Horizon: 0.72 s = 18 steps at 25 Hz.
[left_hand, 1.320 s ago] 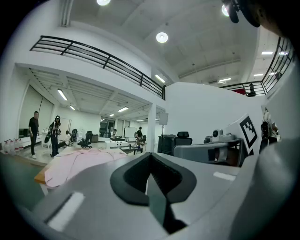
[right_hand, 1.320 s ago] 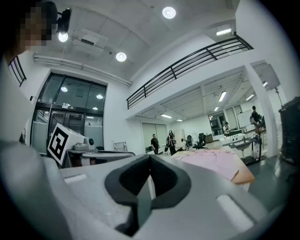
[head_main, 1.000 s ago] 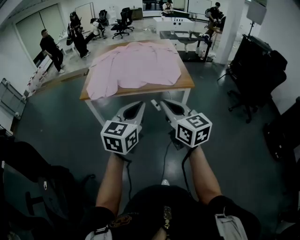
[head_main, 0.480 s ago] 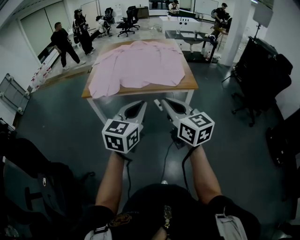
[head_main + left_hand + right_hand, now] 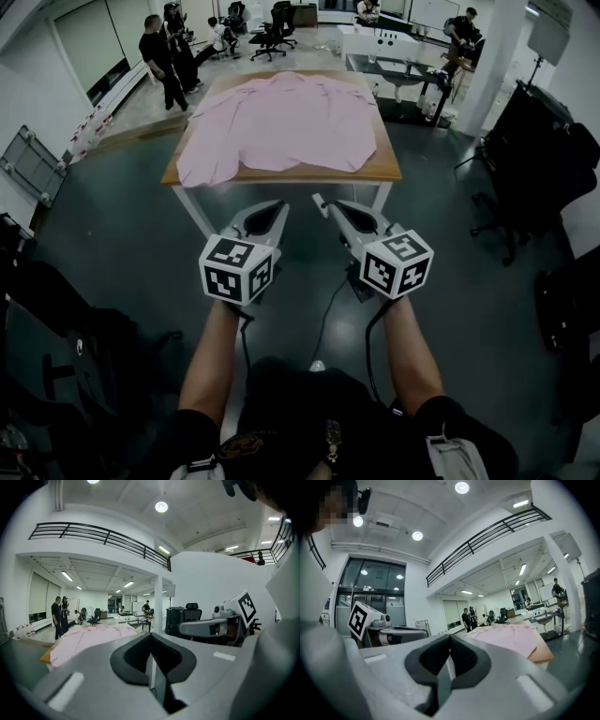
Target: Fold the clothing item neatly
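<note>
A pink shirt [image 5: 281, 122] lies spread out flat on a wooden table [image 5: 375, 172] ahead of me; it also shows as the pink shirt [image 5: 84, 637] in the left gripper view and the pink shirt [image 5: 511, 637] in the right gripper view. My left gripper [image 5: 281, 204] and right gripper [image 5: 319, 200] are held side by side over the floor, short of the table's near edge. Both are shut with nothing between the jaws. Neither touches the shirt.
Black office chairs [image 5: 534, 159] and dark equipment stand to the right of the table. Several people [image 5: 159, 56] stand at the far left, with desks [image 5: 394, 61] and chairs behind the table. A dark bag [image 5: 56, 319] sits on the floor at my left. Cables [image 5: 328, 309] hang below the grippers.
The table and shirt have drawn nearer and shifted slightly right in view as I walk forward. Both grippers keep the same shut pose in front of me.
</note>
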Each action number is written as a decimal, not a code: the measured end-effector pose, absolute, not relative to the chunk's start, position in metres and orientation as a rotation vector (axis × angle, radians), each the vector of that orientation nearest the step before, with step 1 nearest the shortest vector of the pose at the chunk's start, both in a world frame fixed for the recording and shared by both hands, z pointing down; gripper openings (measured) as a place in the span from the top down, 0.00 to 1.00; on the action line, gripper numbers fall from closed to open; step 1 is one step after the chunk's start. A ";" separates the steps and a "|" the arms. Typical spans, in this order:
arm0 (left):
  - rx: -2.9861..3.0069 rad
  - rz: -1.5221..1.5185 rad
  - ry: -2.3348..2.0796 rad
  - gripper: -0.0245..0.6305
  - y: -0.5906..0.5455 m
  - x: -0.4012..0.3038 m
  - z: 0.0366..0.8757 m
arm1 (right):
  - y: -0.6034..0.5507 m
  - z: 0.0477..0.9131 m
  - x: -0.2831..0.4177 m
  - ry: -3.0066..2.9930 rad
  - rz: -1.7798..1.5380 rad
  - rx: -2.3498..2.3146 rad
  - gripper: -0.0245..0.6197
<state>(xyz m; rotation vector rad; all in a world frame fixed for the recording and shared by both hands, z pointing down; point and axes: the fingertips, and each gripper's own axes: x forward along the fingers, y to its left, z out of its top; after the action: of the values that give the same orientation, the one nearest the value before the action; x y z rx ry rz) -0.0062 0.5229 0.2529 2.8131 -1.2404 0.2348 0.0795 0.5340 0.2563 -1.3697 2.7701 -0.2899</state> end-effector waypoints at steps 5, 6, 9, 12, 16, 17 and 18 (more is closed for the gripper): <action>2.786 0.276 -1.262 0.95 0.505 -0.005 0.264 | 0.515 0.268 0.084 2.788 -0.327 -1.345 0.96; 2.782 0.282 -1.262 0.95 0.500 -0.005 0.265 | 0.510 0.270 0.084 2.793 -0.332 -1.342 0.96; 2.776 0.285 -1.253 0.95 0.483 -0.007 0.269 | 0.493 0.276 0.082 2.800 -0.352 -1.348 0.96; 2.775 0.275 -1.231 0.95 0.460 -0.010 0.274 | 0.471 0.282 0.080 2.799 -0.366 -1.376 0.96; 2.769 0.255 -1.187 0.95 0.419 -0.018 0.284 | 0.432 0.288 0.073 2.794 -0.377 -1.426 0.96; 2.767 0.250 -1.177 0.95 0.407 -0.021 0.287 | 0.421 0.290 0.071 2.794 -0.380 -1.439 0.96; 2.765 0.247 -1.168 0.95 0.395 -0.024 0.291 | 0.409 0.292 0.069 2.794 -0.384 -1.453 0.96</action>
<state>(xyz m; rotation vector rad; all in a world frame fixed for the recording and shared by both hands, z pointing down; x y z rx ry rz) -0.0235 0.3951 0.2907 2.7647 -1.1681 0.2470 0.0686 0.4093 0.2922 -1.4526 2.7938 -0.3837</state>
